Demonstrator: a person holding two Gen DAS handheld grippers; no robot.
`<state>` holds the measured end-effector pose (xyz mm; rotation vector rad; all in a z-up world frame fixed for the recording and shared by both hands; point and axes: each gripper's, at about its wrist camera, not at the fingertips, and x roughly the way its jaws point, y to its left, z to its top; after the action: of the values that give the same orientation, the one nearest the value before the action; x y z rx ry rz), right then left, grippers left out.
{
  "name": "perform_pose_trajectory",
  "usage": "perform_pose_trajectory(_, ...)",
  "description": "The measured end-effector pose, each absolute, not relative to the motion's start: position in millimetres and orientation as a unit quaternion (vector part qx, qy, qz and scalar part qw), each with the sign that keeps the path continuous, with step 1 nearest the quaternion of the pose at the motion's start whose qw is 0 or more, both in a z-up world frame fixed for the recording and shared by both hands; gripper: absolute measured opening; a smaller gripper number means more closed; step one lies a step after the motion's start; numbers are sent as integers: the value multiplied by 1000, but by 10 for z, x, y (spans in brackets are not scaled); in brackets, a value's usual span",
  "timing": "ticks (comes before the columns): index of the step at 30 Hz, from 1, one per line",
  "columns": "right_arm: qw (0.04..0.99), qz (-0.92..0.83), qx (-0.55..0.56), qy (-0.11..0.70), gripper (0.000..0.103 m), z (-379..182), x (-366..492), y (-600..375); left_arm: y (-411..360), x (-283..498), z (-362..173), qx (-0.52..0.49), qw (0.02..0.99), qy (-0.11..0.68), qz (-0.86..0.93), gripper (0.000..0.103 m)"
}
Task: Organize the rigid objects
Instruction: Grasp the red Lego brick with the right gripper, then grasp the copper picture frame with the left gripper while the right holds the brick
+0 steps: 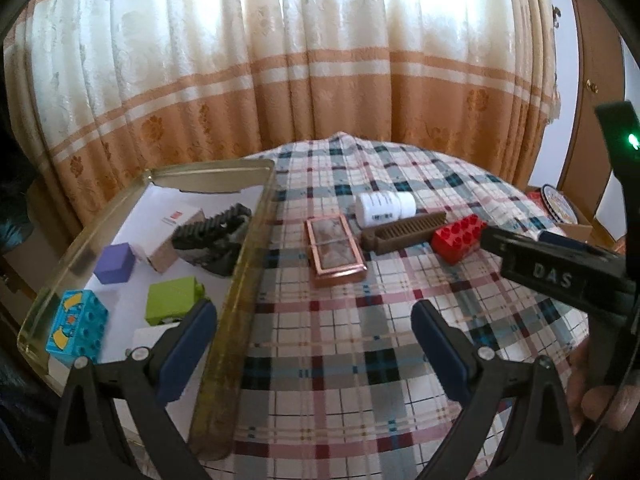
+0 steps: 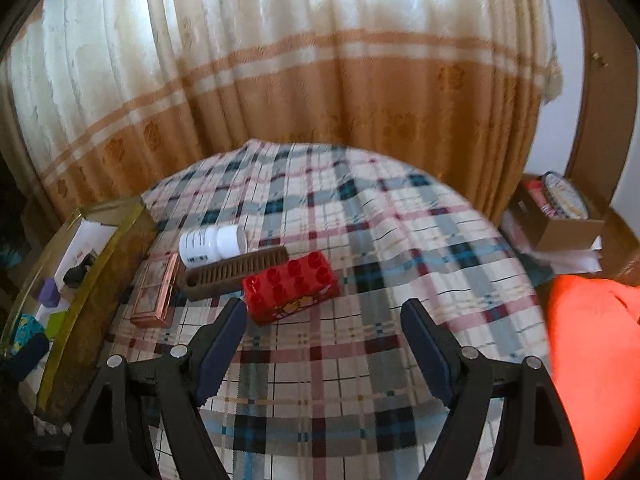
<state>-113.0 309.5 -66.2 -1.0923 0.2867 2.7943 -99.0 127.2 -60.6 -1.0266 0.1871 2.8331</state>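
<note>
On the plaid cloth lie a red brick (image 1: 456,238) (image 2: 292,290), a brown comb (image 1: 402,232) (image 2: 236,274), a white pill bottle (image 1: 384,206) (image 2: 212,244) and a copper-framed case (image 1: 335,250) (image 2: 156,292). A gold tray (image 1: 244,264) (image 2: 94,280) on the left holds a purple cube (image 1: 115,263), a green block (image 1: 172,300), a blue brick (image 1: 76,326), a white box (image 1: 168,236) and a dark ridged object (image 1: 212,232). My left gripper (image 1: 314,340) is open above the tray's right rim. My right gripper (image 2: 324,338) is open, just in front of the red brick.
An orange-and-cream curtain hangs behind the table. A cardboard box (image 2: 560,216) with a round tin stands at the right, beside a wooden door. The right gripper's body (image 1: 560,272) shows at the right of the left wrist view. An orange sleeve (image 2: 596,360) fills the lower right.
</note>
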Motion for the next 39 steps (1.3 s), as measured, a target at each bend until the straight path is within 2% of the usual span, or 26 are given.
perform_pose_trajectory(11, 12, 907, -413, 78, 81, -799, -1555, 3050, 1567, -1000, -656, -347, 75, 110, 928, 100)
perform_pose_trajectory(21, -7, 895, -444, 51, 81, -898, -1758, 2964, 1588, -1227, -844, -416, 68, 93, 902, 100)
perform_pose_trajectory(23, -3, 894, -445, 45, 79, -901, -1760, 2949, 1608, -1250, -876, -425, 67, 91, 898, 100)
perform_pose_trajectory(25, 6, 896, -442, 47, 70, -892, -1744, 2980, 1644, -1268, -884, -428, 69, 91, 896, 100)
perform_pose_trajectory(34, 55, 904, -413, 96, 70, -825, -1500, 3314, 1715, -1527, -750, -398, 59, 89, 911, 100)
perform_pose_trajectory(39, 75, 903, -395, 154, 70, -828, -1338, 3561, 1791, -1812, -844, -425, 66, 75, 900, 97)
